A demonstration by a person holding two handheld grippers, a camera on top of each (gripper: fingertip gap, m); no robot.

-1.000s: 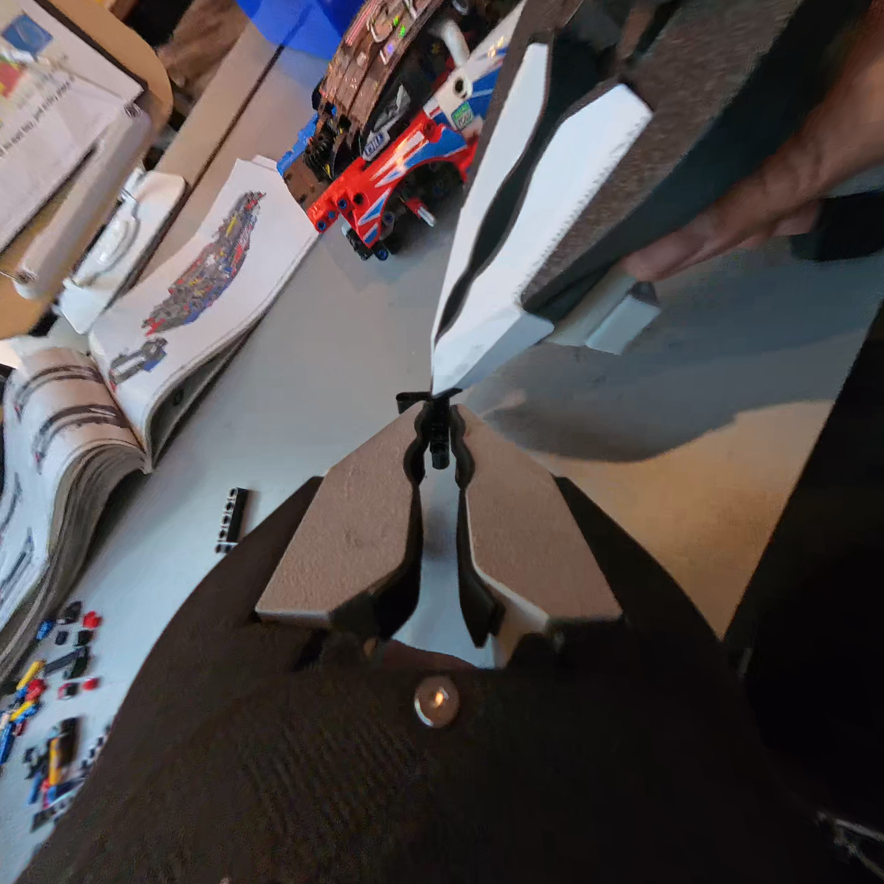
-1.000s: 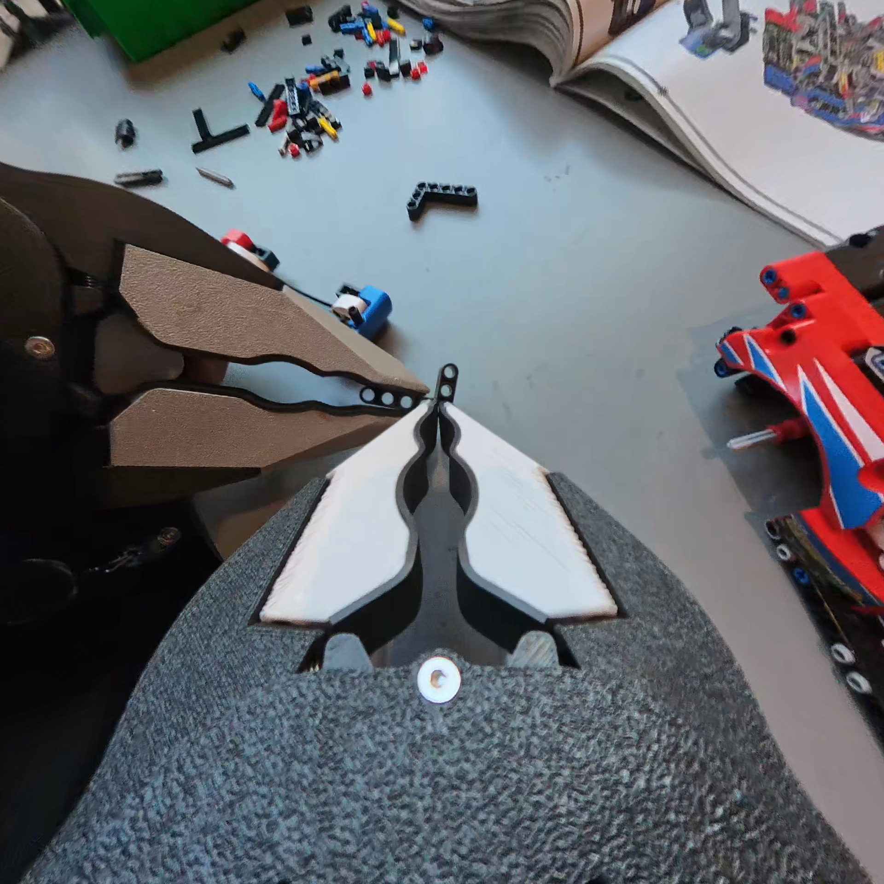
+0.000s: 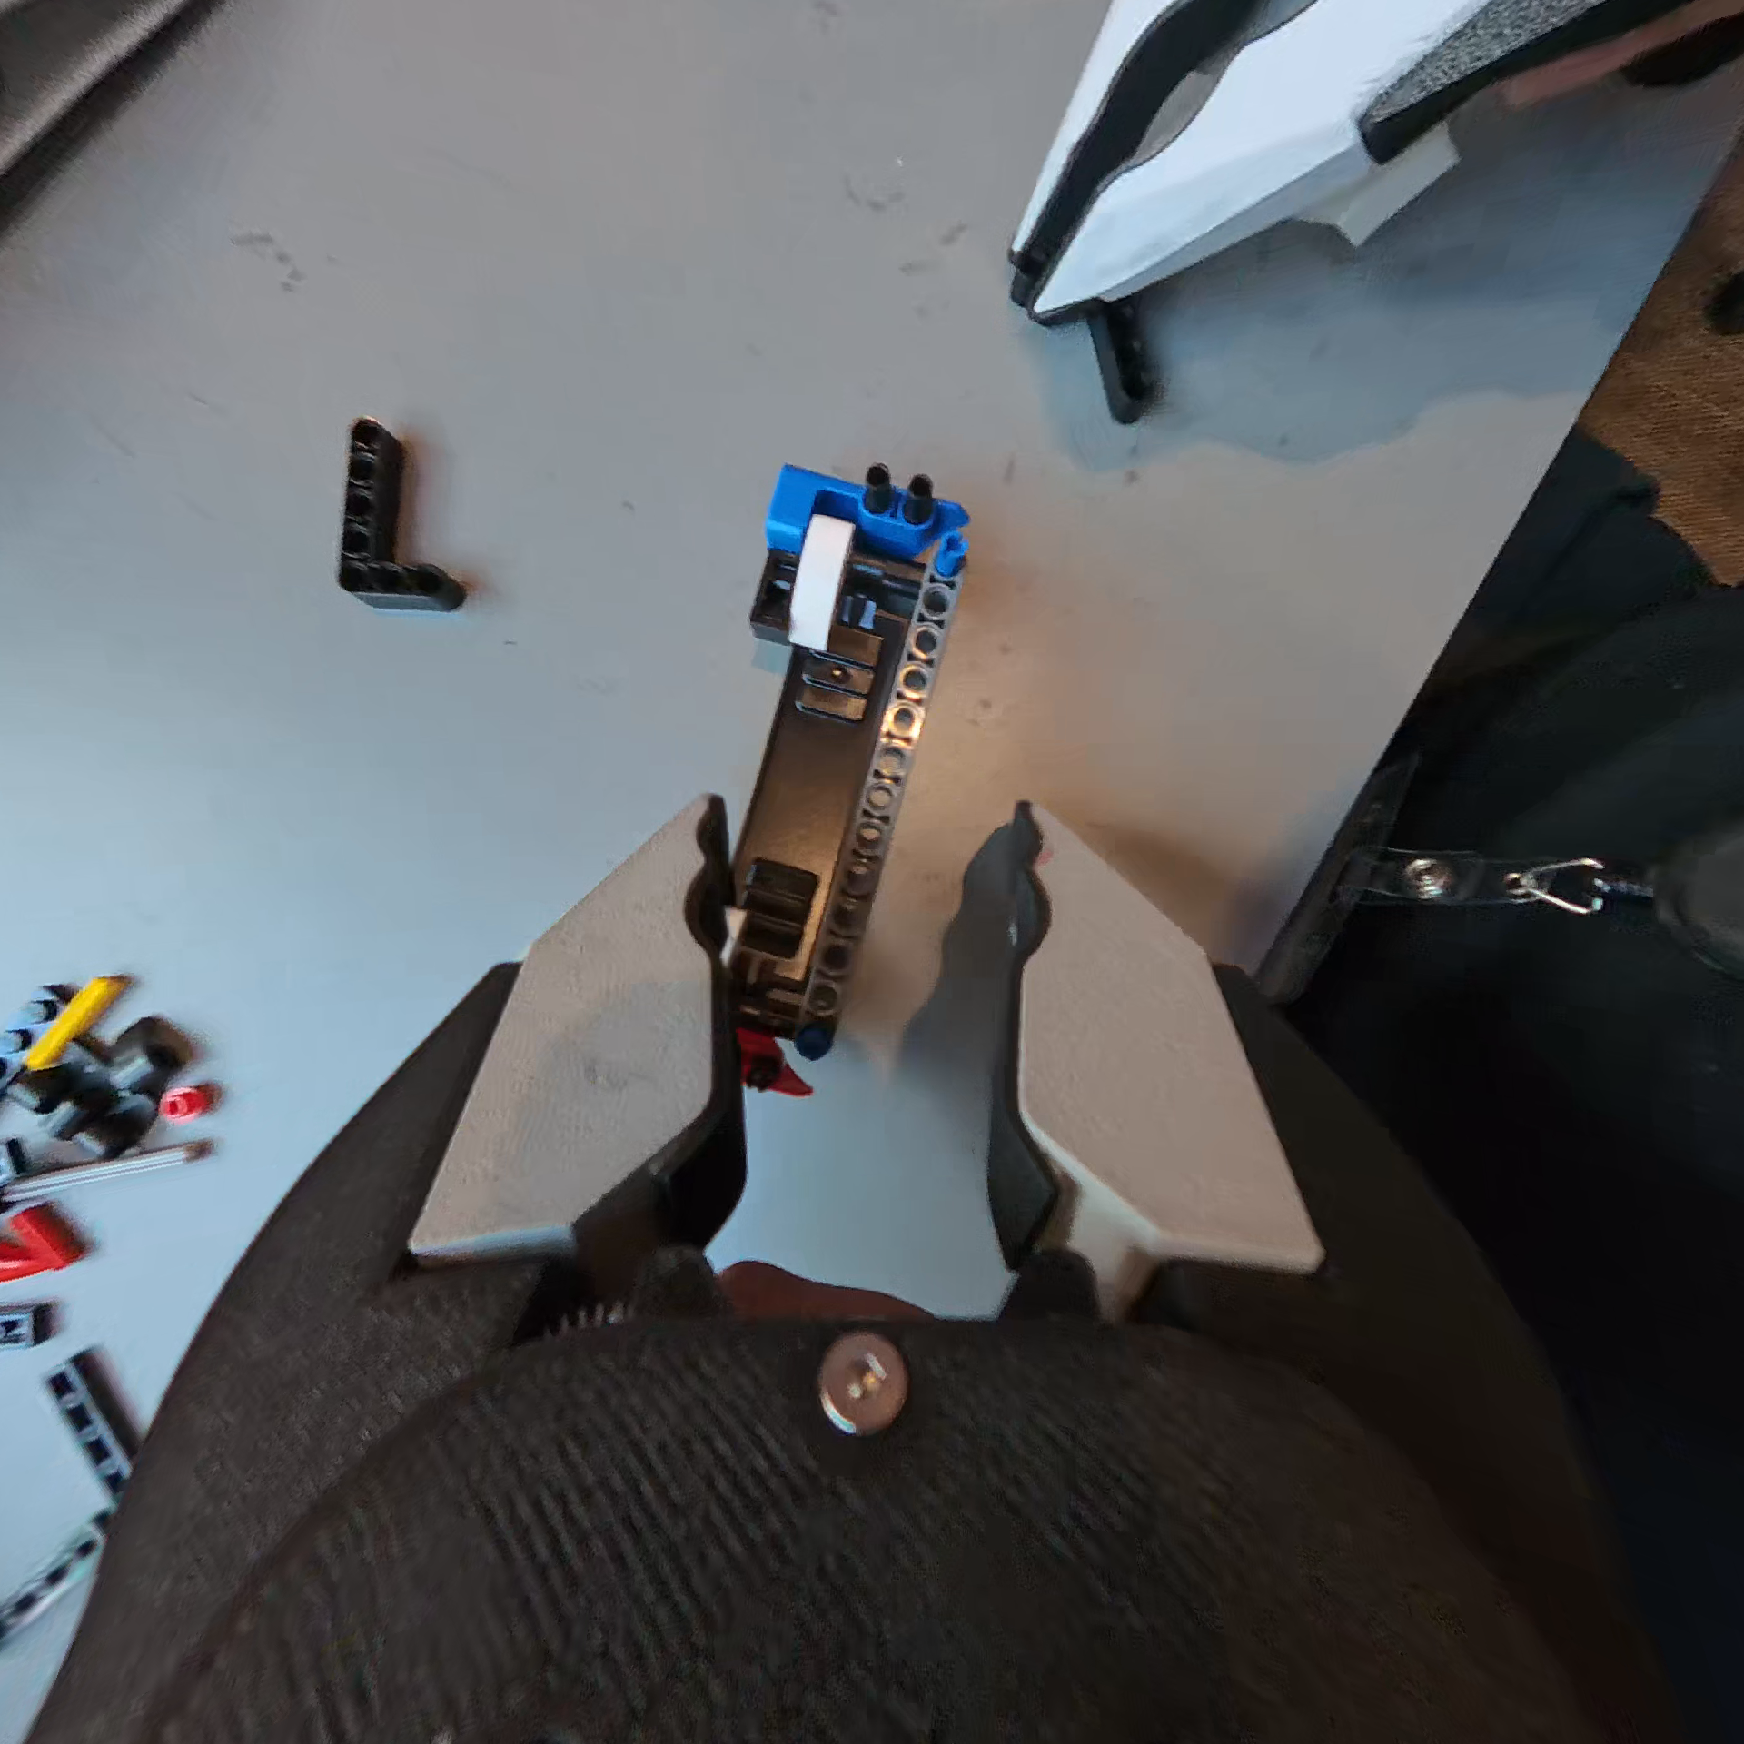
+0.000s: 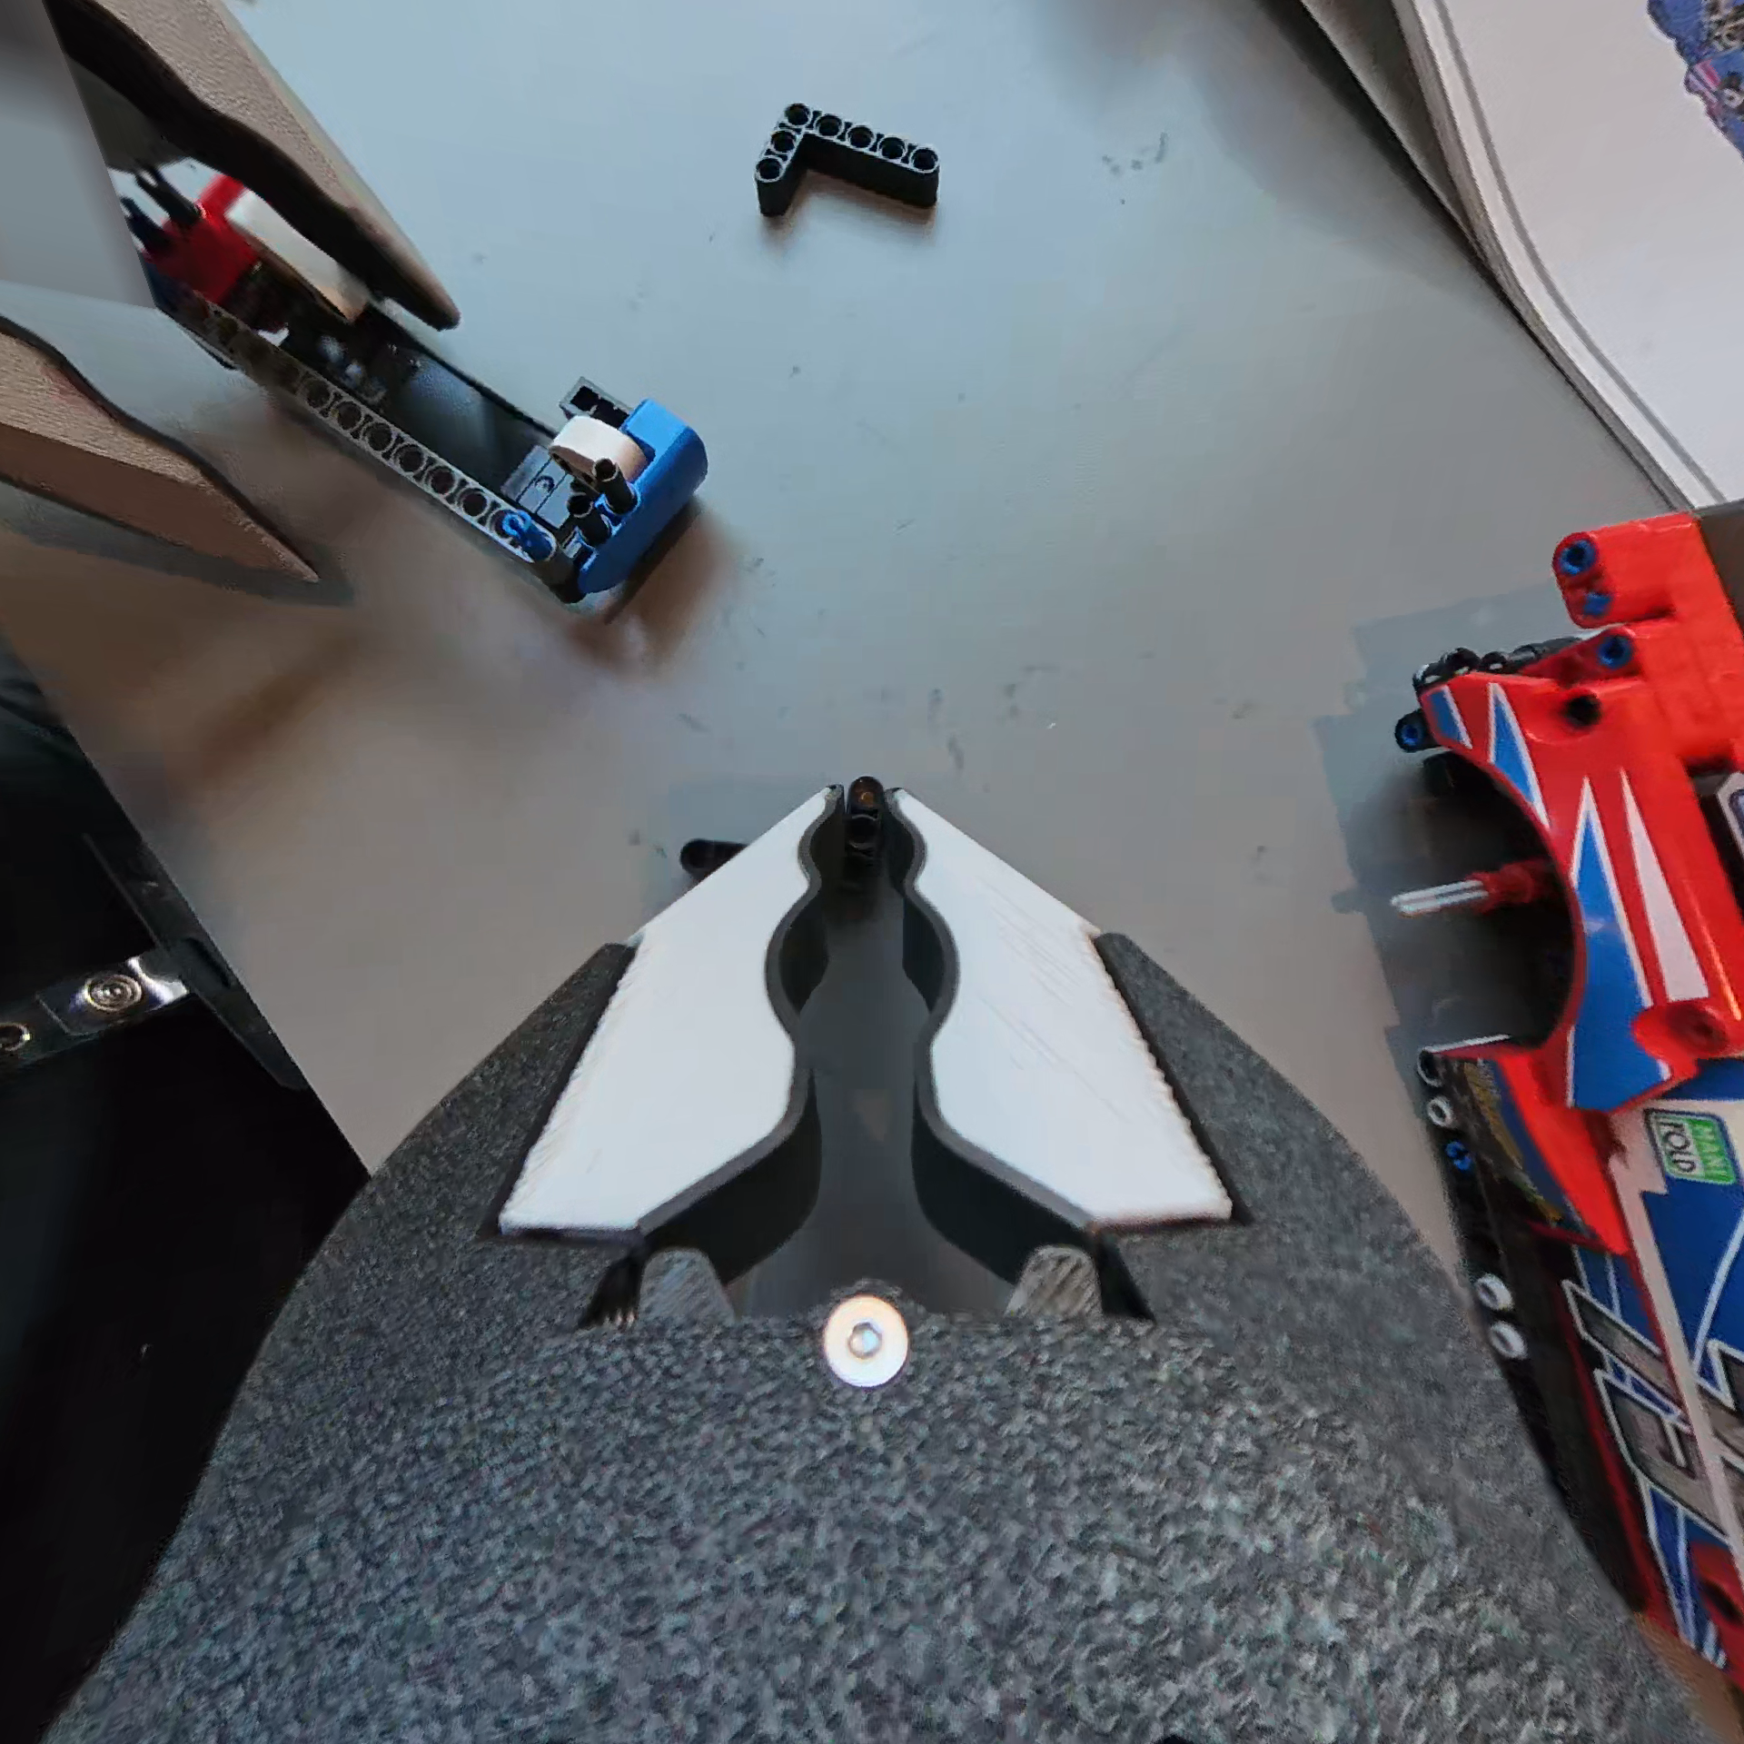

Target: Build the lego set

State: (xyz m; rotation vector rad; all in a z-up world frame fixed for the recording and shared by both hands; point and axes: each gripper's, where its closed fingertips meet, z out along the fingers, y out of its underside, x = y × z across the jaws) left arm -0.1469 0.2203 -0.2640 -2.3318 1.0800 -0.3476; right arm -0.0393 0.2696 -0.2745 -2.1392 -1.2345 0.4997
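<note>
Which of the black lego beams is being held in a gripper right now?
The small black beam, pinched between the white fingertips of the right gripper. The black L-shaped beam lies loose on the table, apart from both grippers.

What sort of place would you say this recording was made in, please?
Most likely a desk or hobby workbench indoors: a plain grey tabletop strewn with loose Lego parts, an open instruction booklet at its edge, and a part-built red, white and blue model car standing beside it.
</note>
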